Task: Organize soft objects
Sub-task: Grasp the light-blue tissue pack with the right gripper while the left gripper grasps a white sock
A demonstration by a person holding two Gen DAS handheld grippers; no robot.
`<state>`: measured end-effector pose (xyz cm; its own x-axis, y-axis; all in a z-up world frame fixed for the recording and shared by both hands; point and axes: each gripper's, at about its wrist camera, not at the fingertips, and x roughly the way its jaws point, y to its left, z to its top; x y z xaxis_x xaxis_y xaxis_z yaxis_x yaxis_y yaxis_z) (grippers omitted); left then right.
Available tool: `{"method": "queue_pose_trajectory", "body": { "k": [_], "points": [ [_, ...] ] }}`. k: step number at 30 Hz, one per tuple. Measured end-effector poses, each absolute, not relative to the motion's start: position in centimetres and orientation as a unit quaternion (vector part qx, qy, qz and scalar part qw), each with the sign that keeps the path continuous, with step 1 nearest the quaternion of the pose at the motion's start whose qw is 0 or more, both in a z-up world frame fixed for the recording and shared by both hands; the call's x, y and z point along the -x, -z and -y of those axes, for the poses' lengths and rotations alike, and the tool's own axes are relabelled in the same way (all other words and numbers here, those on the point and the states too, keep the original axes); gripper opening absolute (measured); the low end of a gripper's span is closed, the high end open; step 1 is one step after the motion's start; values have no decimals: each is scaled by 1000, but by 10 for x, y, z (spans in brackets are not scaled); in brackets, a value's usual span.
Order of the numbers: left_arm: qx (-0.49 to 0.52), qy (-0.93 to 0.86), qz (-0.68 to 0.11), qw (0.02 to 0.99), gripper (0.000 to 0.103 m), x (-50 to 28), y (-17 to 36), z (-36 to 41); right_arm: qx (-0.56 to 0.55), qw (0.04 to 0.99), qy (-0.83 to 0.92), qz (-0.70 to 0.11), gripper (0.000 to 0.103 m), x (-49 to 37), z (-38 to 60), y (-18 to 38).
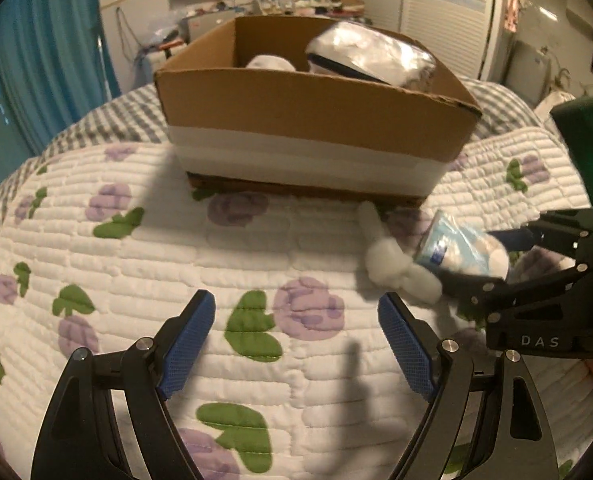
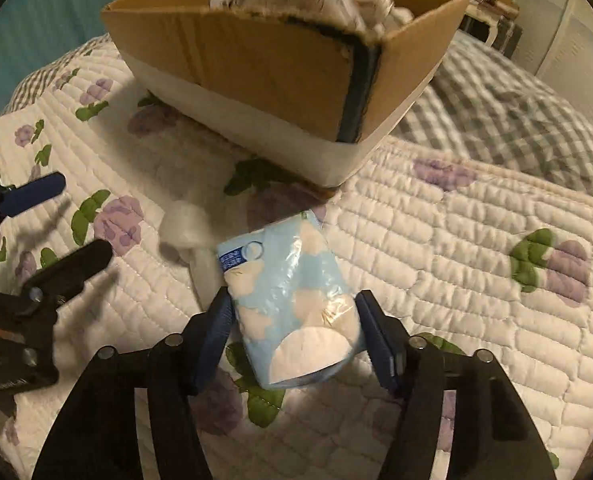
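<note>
My right gripper [image 2: 292,324] has its jaws clamped on either side of a pale blue plastic pack [image 2: 292,304] printed with white shapes, grasping it just above the quilt [image 2: 456,248]. The pack's far end points toward the cardboard box [image 2: 264,64]. My left gripper [image 1: 296,344] has its jaws spread wide with nothing between them, over the purple-flowered quilt.

Just left of the pack lies a white fluffy thing [image 1: 400,268], probably cotton wadding, though blur keeps me from being sure; it seems to touch the pack. Beyond both, the box sits on the bed, a white band round its lower half. Inside it I see a clear-wrapped bundle [image 1: 372,56] at the right and something white [image 1: 270,63] to its left.
</note>
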<state>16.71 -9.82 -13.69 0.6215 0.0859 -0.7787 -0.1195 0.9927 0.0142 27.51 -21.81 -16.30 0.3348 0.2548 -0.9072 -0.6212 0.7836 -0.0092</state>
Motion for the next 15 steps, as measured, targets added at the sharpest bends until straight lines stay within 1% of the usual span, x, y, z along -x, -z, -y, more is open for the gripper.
{"method": "queue_pose_trajectory", "body": {
  "k": [5,6,14,15],
  "points": [
    [17,-30,-446,894,84,-171,139,116,157,833,-243,-472,60,-265,243,140],
    [17,-28,-448,893,83,-173,140,119,150,838,-236,-468,60,-264,248,138],
    [23,-19,-436,900,81,-200,148,136,73,852,-213,-473,60,-272,280,130],
    [20,-21,-435,900,77,-204,150,138,65,852,-212,-475,60,-271,284,129]
  ]
}}
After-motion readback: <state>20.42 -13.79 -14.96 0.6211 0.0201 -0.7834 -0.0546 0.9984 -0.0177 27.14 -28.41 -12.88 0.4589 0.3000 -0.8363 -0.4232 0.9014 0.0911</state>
